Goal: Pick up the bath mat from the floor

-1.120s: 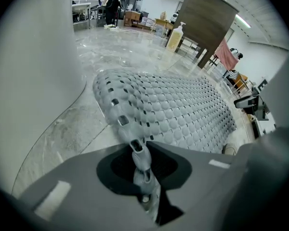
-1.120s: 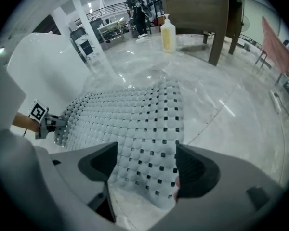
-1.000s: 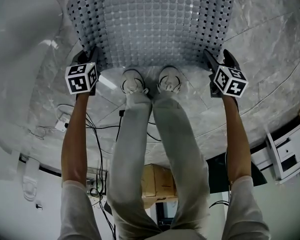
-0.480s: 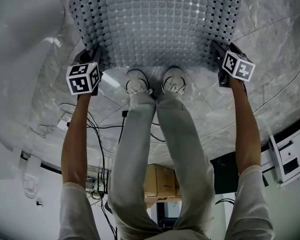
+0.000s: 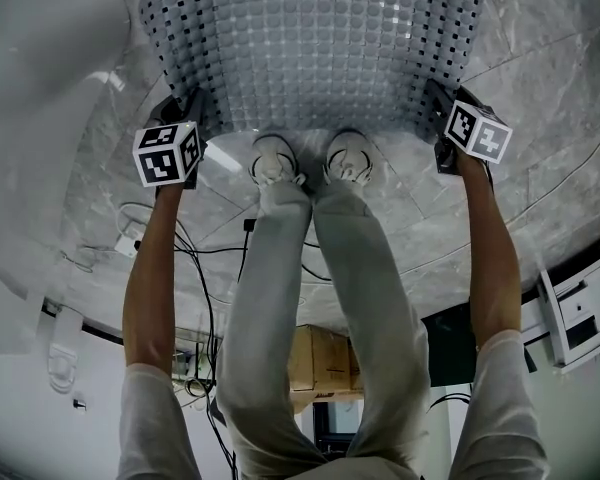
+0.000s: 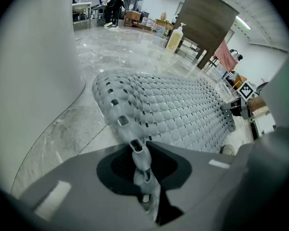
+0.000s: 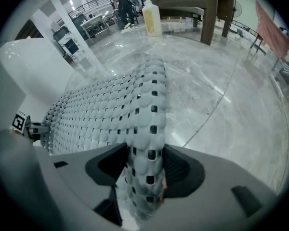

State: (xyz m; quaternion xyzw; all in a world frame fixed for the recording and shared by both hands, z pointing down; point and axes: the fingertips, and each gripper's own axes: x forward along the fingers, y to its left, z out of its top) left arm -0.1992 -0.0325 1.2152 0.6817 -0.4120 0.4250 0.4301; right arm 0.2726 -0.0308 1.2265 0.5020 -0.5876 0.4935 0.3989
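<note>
The left hand-held gripper is clenched on a near corner of the bath mat, which otherwise lies on the floor. The right hand-held gripper has just been closing onto the opposite corner's fold (now grasping it). Seat that pinch firmly, then raise both corners together.

bath mat: pale grey rubbery plastic, soft enough to fold; bumpy with rows of round domes, pierced with square holes, slight sheen
floor: grey veined stone slabs, polished and glossy, bright with lamp reflections
white fixture: smooth, glossy, hard-looking; ceramic or enamel, cannot tell which
trousers: pale cloth, matt, lightly creased
shoes: white, matt uppers; material unclear
box: brown cardboard, dull
bottle: yellowish plastic, smooth
hanging cloth: pink fabric, matt
panel: brown, wood-look, matt
</note>
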